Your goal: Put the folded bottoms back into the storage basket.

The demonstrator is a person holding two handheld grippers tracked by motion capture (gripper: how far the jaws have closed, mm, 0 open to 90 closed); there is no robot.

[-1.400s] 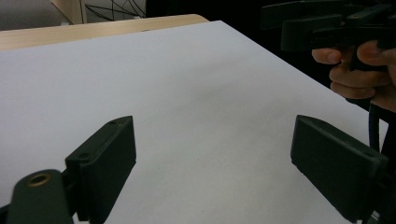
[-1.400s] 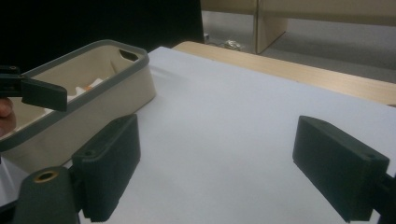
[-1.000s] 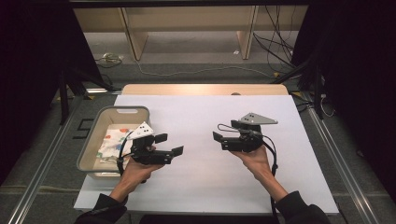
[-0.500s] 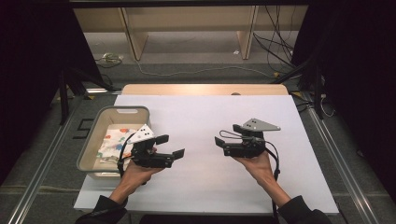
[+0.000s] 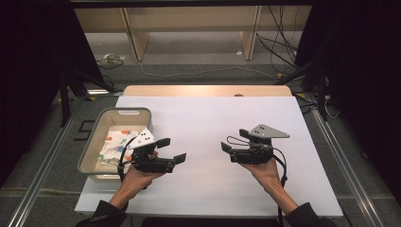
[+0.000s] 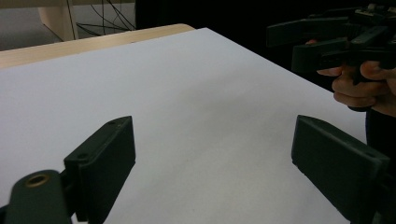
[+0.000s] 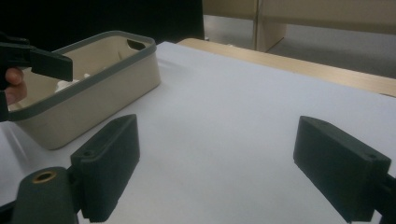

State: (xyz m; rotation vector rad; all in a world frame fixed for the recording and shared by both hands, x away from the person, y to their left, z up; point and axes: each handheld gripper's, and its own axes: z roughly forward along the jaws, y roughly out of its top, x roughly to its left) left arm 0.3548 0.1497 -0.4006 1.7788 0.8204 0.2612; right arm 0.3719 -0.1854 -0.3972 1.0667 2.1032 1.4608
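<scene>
The fingers point(image 6: 100, 161) of the left gripper point(image 5: 171, 150) are spread wide and nothing is held between them; in the left gripper view only bare white sheet is seen in the gap. The fingers point(image 7: 109, 156) of the right gripper point(image 5: 232, 144) are spread in the same way, also with nothing between them. Both grippers are held above the tabletop point(image 5: 208, 123), pointed toward each other, well apart, with open sheet between them.

The thing nearest to the work is the patterned cloth point(image 5: 115, 144), which is lying crumpled inside the beige bin point(image 5: 124, 112) at the left edge of the tabletop, just beside the left gripper. It is not touched by any finger. It is judged that either the cloth was put away and the work is near its end, or that it is not yet taken out; from these pictures it cannot be told which. No grasp is in progress.

Counted: two grippers, each with two fingers; two hands; one bin; one cloth, as far as can be seen, though the folds may hide more; one white sheet over one wooden tabletop.
</scene>
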